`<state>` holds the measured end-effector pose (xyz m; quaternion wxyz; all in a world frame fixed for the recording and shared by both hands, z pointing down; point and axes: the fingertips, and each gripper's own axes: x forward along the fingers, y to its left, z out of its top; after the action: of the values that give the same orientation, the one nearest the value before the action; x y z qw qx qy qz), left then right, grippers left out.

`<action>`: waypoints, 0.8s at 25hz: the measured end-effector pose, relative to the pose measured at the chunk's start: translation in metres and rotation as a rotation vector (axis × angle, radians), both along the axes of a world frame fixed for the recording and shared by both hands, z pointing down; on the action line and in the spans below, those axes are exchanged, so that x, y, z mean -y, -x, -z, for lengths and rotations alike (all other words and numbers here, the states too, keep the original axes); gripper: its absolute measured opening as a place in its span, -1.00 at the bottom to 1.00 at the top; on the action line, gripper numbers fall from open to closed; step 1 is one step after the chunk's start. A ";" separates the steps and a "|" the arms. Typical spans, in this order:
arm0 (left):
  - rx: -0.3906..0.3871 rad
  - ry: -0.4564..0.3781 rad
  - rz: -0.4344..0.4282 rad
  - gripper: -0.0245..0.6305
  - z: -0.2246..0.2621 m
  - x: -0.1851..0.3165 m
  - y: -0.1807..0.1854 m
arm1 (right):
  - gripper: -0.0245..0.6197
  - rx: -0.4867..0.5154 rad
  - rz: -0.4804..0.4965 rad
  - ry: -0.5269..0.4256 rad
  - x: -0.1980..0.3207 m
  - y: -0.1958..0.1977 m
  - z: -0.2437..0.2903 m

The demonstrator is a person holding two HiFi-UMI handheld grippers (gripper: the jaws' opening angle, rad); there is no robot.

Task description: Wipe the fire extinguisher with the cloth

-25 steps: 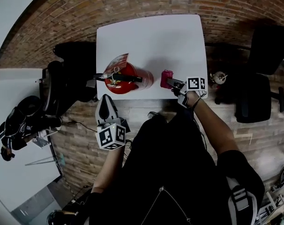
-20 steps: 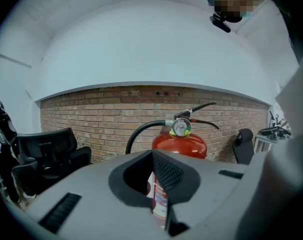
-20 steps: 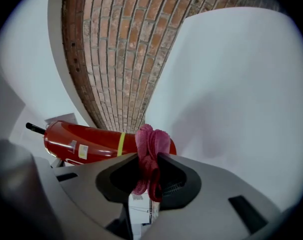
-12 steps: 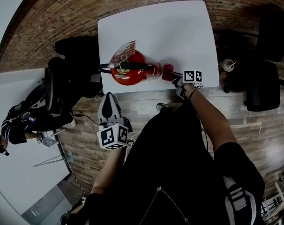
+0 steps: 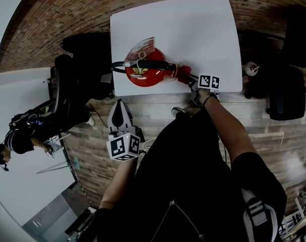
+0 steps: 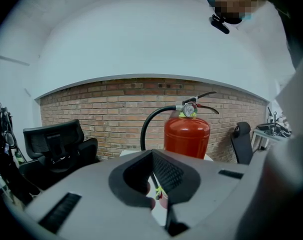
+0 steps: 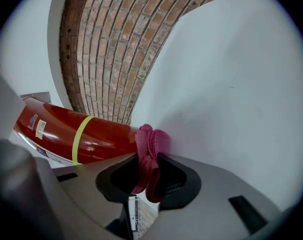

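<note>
A red fire extinguisher (image 5: 145, 73) stands upright near the front edge of the white table (image 5: 193, 29), with a black hose and handle across its top. My right gripper (image 5: 192, 80) is shut on a folded pink cloth (image 5: 183, 73), and the cloth presses against the extinguisher's right side. In the right gripper view the cloth (image 7: 150, 151) sticks out of the gripper (image 7: 149, 173) and meets the red body (image 7: 86, 134). My left gripper (image 5: 118, 116) hangs off the table, in front of its edge, shut and holding nothing. In the left gripper view that gripper (image 6: 154, 178) points at the extinguisher (image 6: 187, 134).
Black office chairs stand left (image 5: 74, 79) and right (image 5: 287, 100) of the table, on a brick floor. A person (image 5: 19, 137) is at the far left beside another white surface. A paper tag (image 5: 141, 47) hangs off the extinguisher's far side.
My right gripper carried the pink cloth leftward until it touched the extinguisher's side; a second ago they were apart. The left gripper has hardly moved.
</note>
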<state>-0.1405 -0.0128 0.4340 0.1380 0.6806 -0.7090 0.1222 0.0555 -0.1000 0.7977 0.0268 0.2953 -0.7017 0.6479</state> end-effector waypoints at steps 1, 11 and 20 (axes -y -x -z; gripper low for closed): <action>-0.001 0.000 0.002 -0.84 0.000 -0.001 0.000 | -0.60 0.003 0.003 0.003 0.000 0.002 0.001; -0.012 -0.011 0.012 -0.84 0.003 -0.003 -0.003 | -0.60 0.108 0.024 0.024 0.001 0.009 0.021; -0.023 -0.028 0.027 -0.83 0.007 0.000 -0.012 | -0.60 0.160 0.038 0.014 0.001 0.009 0.056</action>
<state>-0.1287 -0.0130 0.4266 0.1385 0.6741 -0.7182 0.1025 0.0460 -0.1015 0.7422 -0.0150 0.2287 -0.7025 0.6737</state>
